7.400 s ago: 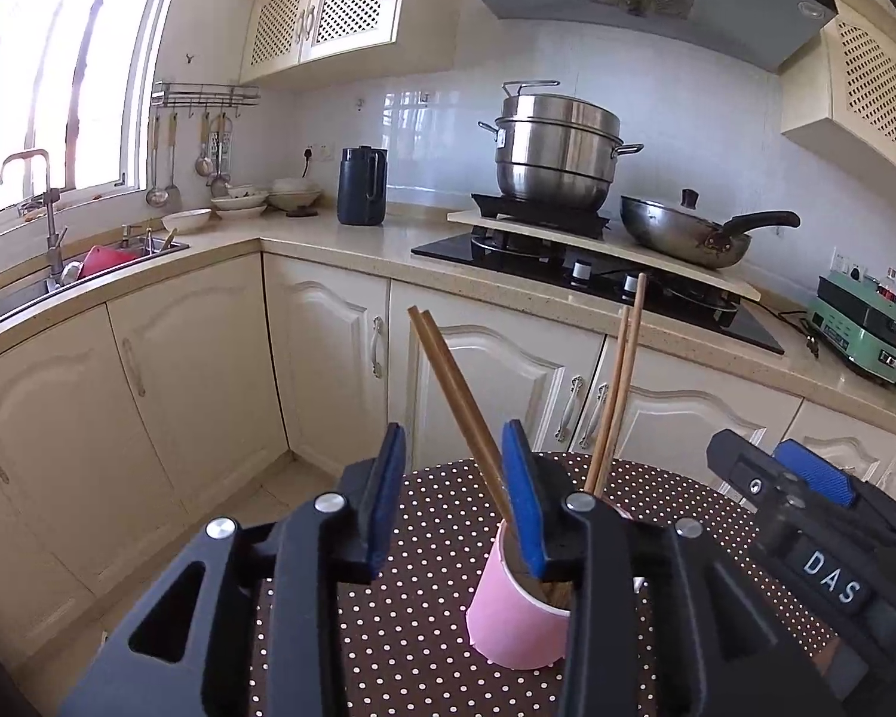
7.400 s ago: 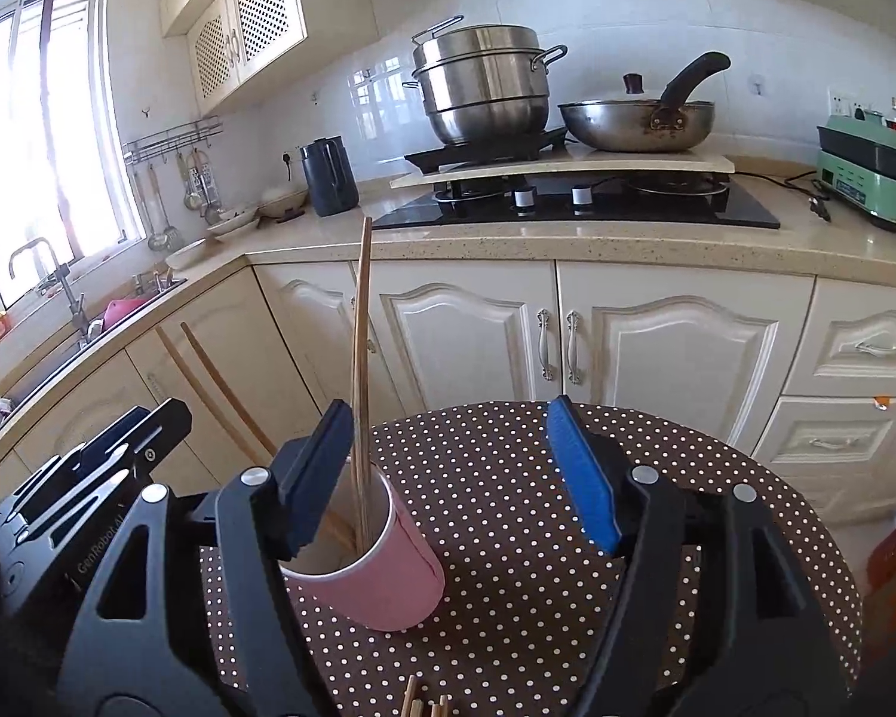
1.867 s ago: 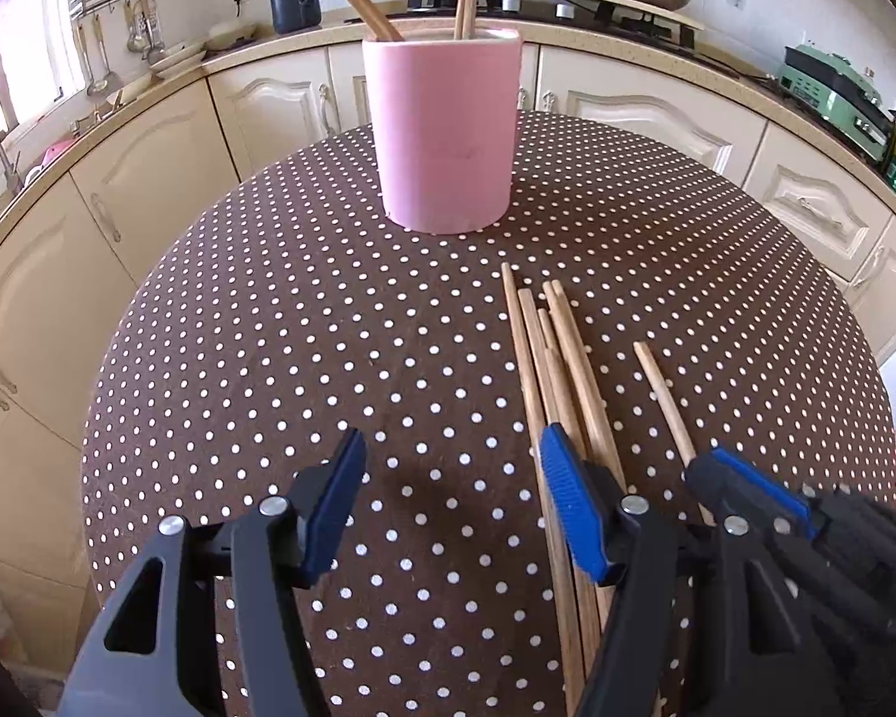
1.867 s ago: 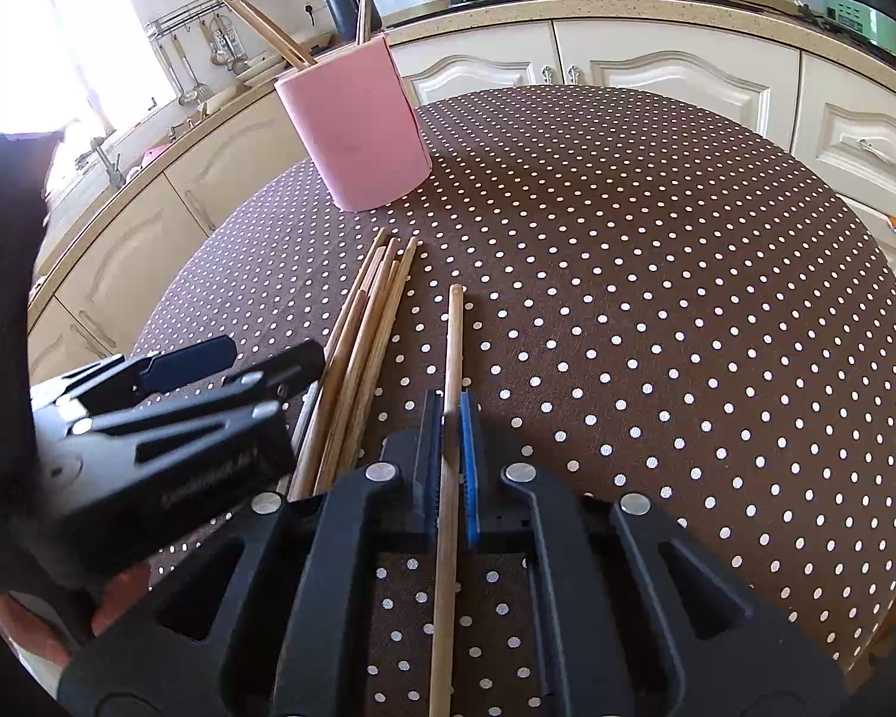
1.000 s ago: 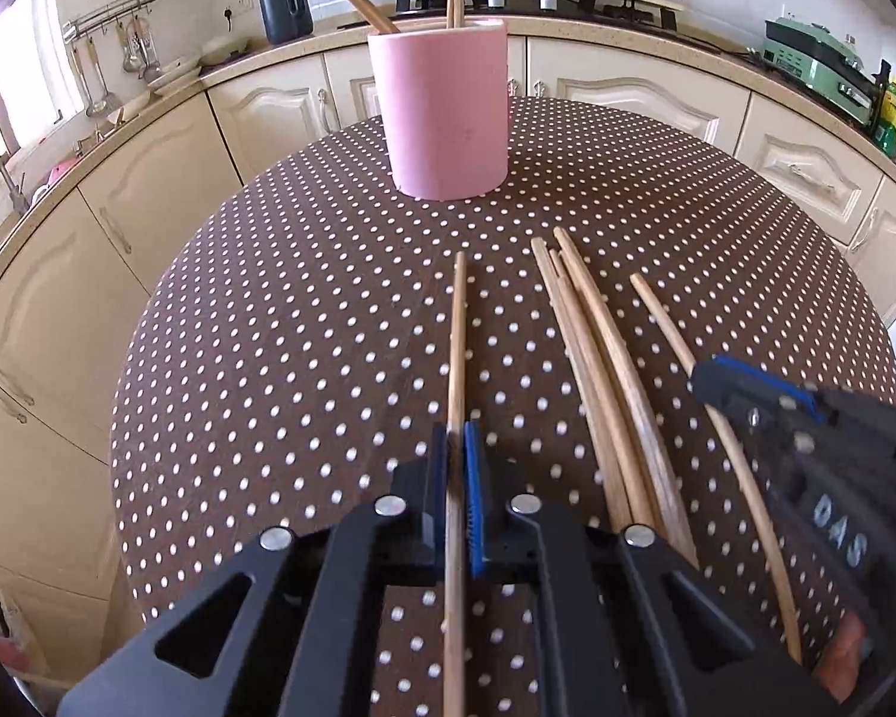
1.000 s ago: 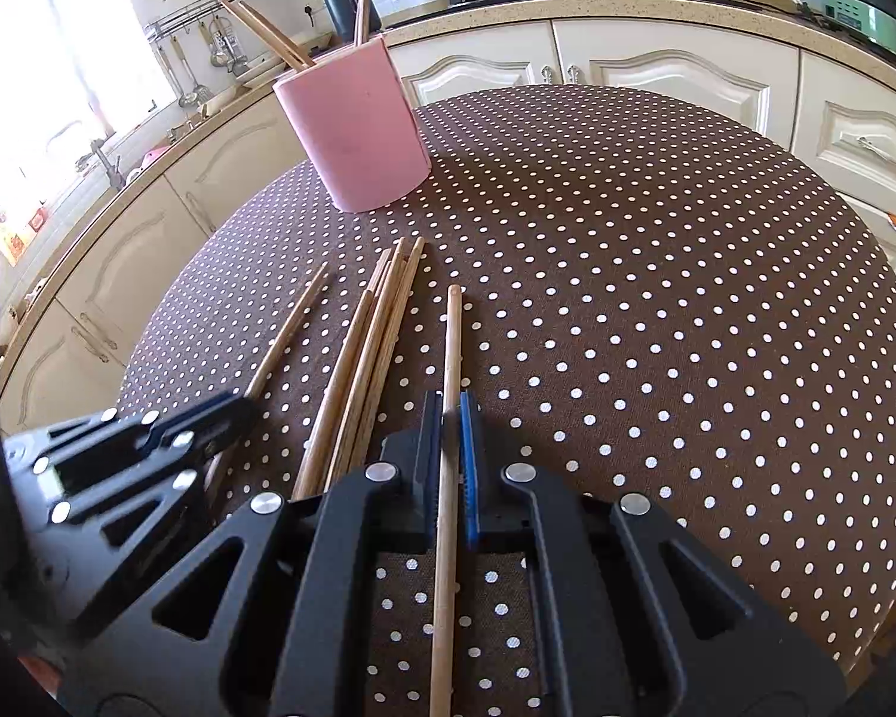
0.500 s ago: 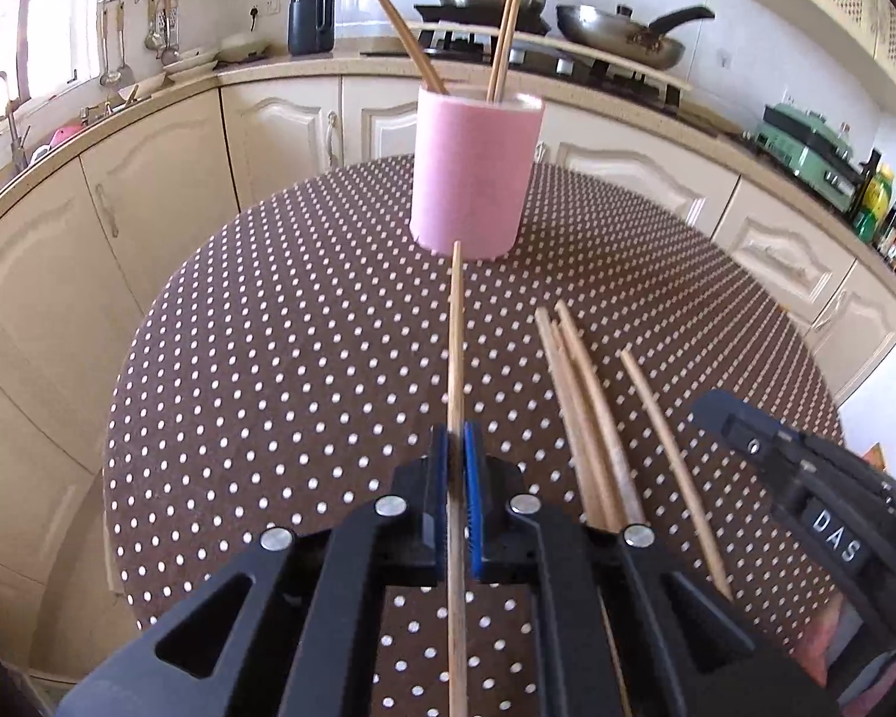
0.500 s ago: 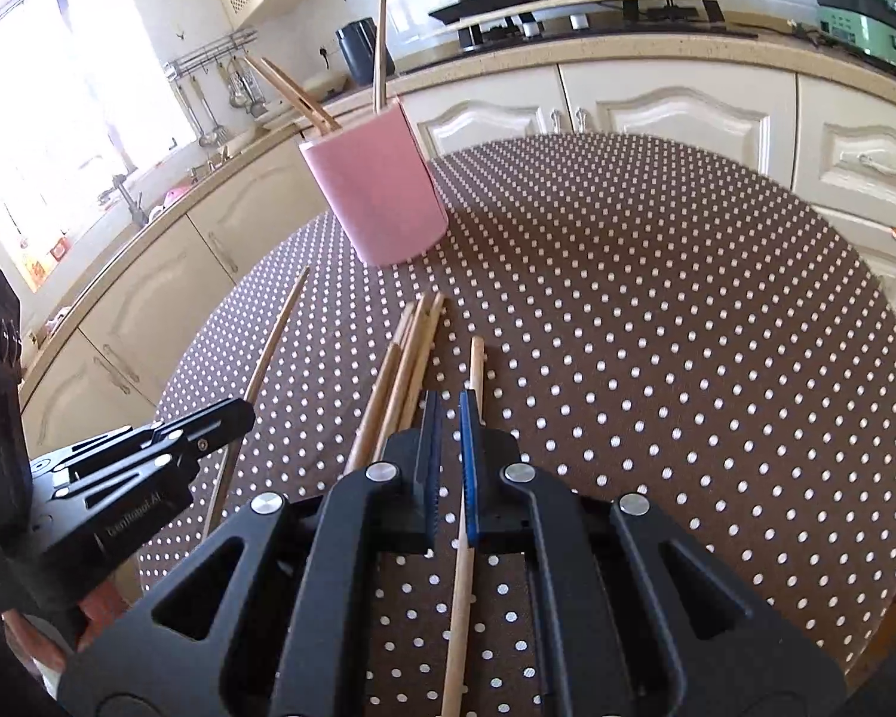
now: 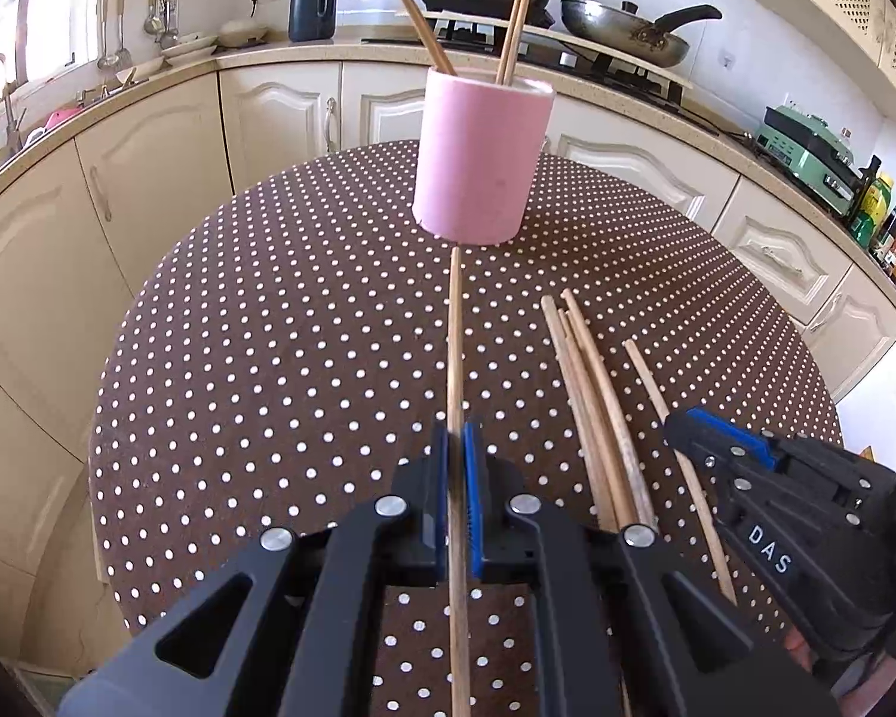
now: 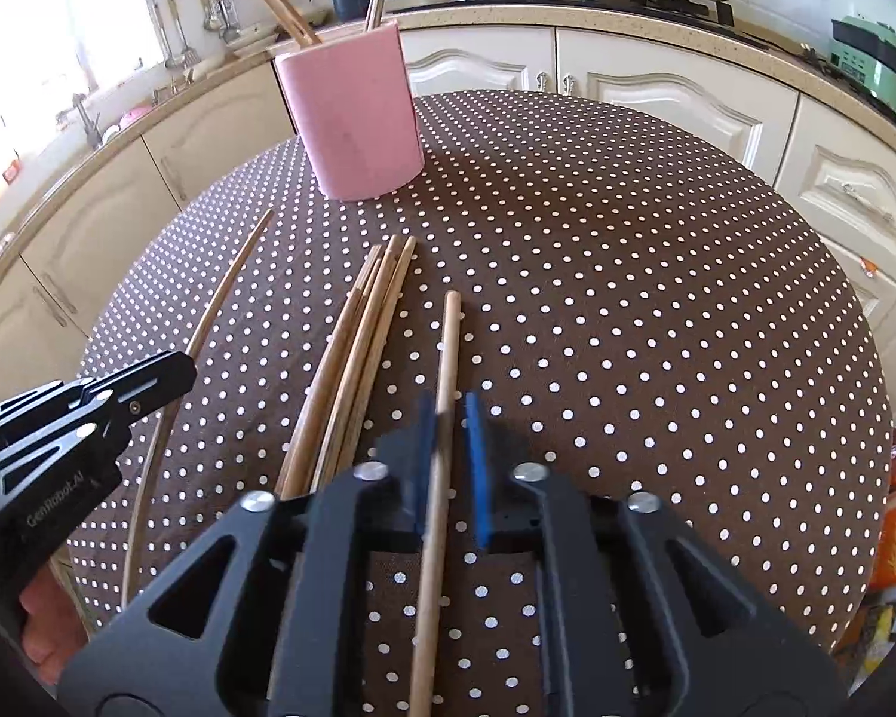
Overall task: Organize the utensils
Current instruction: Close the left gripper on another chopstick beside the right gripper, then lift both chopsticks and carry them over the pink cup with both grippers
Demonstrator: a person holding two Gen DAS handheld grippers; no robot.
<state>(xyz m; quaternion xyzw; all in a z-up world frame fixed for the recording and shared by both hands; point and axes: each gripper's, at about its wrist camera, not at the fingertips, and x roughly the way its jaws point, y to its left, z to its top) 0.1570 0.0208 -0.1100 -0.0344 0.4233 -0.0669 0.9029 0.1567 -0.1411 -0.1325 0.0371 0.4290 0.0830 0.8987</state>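
my left hand-held gripper [image 9: 459,472] is clamped on one chopstick [image 9: 455,346]. my right hand-held gripper [image 10: 448,448] is opening around another chopstick [image 10: 445,370]. a few stand in the pink cup [image 9: 478,161]; several remain on the desk [image 9: 269,328].

Behind the pink cup [image 9: 481,161], the chopsticks standing in it [image 9: 511,24] hide their lower ends inside, and their tops run off the upper edge in the right wrist view. Nearer than the cup, the loose bundle of chopsticks [image 10: 352,358] slips under the right tool [image 10: 448,460], whose blue pads [image 10: 475,466] are blurred as the jaws open. The chopstick [image 9: 455,358] in the left tool [image 9: 459,496] runs off the bottom edge.
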